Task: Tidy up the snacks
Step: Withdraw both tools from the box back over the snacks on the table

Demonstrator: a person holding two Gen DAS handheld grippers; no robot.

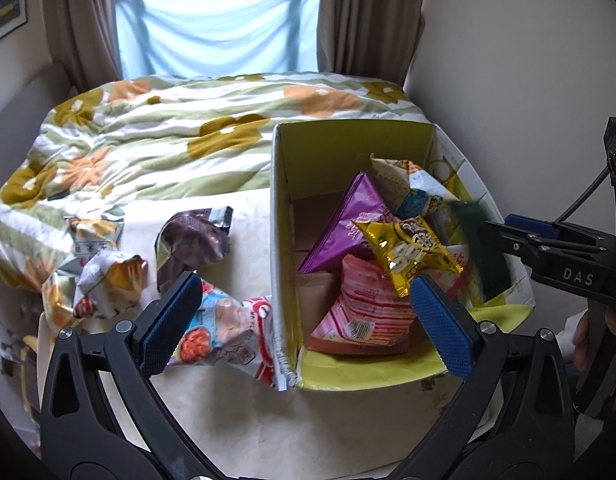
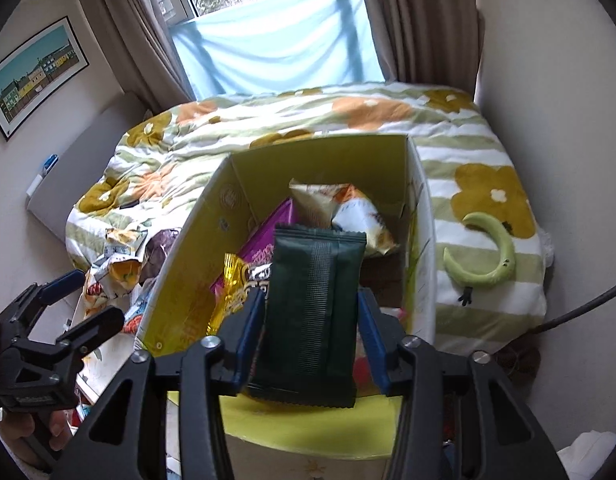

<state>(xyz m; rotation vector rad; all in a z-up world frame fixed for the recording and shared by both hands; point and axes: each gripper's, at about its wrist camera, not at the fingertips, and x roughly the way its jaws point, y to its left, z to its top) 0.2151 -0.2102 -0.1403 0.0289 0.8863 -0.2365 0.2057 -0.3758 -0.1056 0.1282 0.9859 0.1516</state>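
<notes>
An open cardboard box (image 1: 282, 216) with a yellow-green inside (image 2: 244, 184) stands on a low pale table. It holds a purple bag (image 1: 343, 220), a gold packet (image 1: 411, 250), a pink striped bag (image 1: 359, 308) and a white-orange bag (image 2: 359, 216). My right gripper (image 2: 311, 312) is shut on a dark green packet (image 2: 313, 312) and holds it over the box; the packet also shows blurred in the left wrist view (image 1: 481, 252). My left gripper (image 1: 304, 312) is open and empty, straddling the box's left wall above a colourful packet (image 1: 224, 328). A brown packet (image 1: 192, 240) and crumpled white-yellow packets (image 1: 104, 276) lie left of the box.
A bed with a flowered quilt (image 1: 168, 136) lies behind the table. A green crescent toy (image 2: 487, 252) rests on the quilt to the right. Curtains and a window are at the back. A wall (image 1: 527, 80) is close on the right.
</notes>
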